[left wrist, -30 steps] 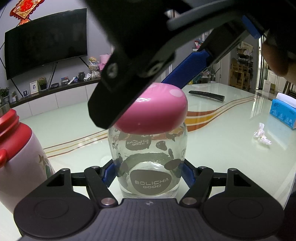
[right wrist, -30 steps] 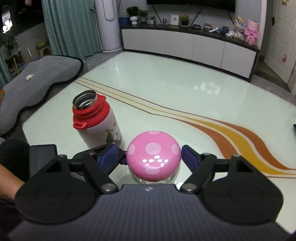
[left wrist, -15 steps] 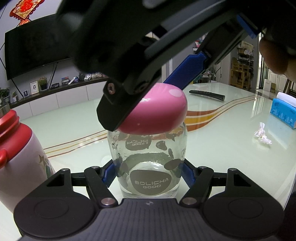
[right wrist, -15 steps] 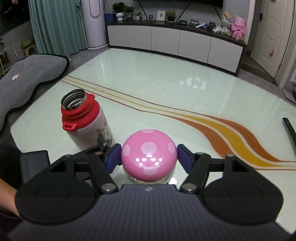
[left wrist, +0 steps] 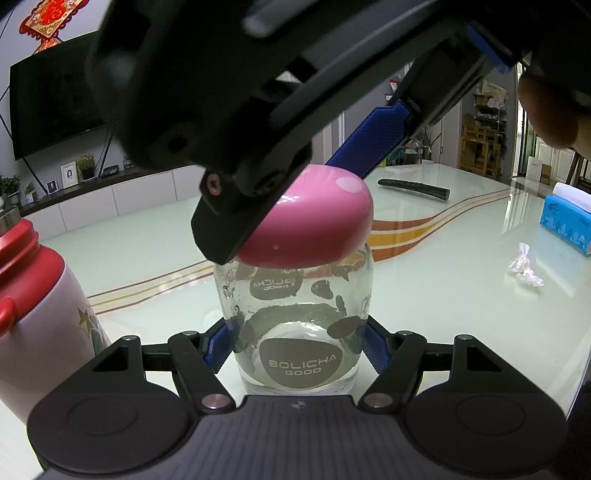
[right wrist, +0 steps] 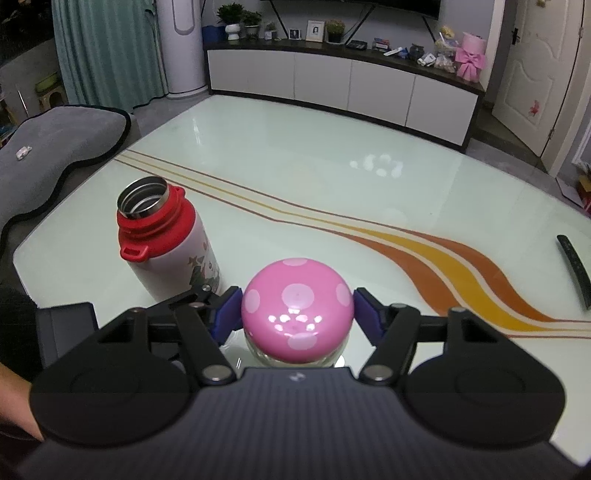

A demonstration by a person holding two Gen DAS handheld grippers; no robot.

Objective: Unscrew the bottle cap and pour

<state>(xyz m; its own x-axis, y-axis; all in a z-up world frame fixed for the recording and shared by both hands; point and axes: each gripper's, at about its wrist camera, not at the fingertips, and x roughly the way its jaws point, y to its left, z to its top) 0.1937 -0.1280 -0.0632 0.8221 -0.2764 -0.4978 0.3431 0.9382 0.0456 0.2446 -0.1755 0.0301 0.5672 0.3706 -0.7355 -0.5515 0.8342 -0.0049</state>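
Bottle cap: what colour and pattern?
The bottle cap is glossy pink with paler pink polka dots; the right wrist view, looking down onto it, shows this best.

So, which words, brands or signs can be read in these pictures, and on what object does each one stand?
"BOLICHA GOOD": grey oval label on the glass bottle, front side.
"BOLICHA GOOD", mirrored: a second label on the bottle's far side, seen through the glass.
Tissue box: white characters, too small to read.
Red wall ornament: a character, too blurred to read.
Red-topped flask: stars and pictures only, no readable text.
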